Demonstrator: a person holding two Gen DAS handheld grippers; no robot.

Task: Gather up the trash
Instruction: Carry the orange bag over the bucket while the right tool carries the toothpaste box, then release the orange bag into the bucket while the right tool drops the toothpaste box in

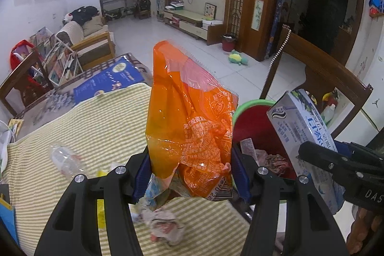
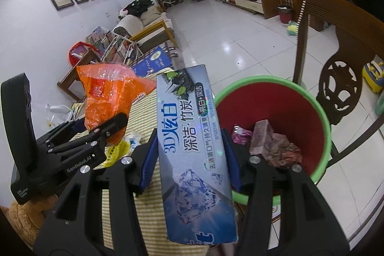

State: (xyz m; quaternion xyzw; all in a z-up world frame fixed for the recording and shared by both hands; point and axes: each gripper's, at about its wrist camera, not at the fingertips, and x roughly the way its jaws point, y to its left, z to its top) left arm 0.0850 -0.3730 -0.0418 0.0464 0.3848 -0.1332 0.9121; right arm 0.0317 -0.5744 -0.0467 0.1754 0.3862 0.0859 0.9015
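— Blue jaws of your right gripper (image 2: pixel 189 157) are clamping the toothpaste box (image 2: pixel 192 148); left gripper (image 1: pixel 189 172) is pinching the orange bag (image 1: pixel 189 116).
— Bin (image 2: pixel 321 112) is sitting just right of both; releasing early risks missing it.

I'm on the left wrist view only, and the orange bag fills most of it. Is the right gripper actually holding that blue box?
Observer: Yes. The right gripper has its jaws closed on the toothpaste box, around mid-length.
Operator: Is the box over the bin?
Observer: Not yet. It appears left of the red bin, outside the green rim.
Operator: Is there room inside?
Observer: Yes. Only the bottom is covered, including a pink wrapper beside a block.
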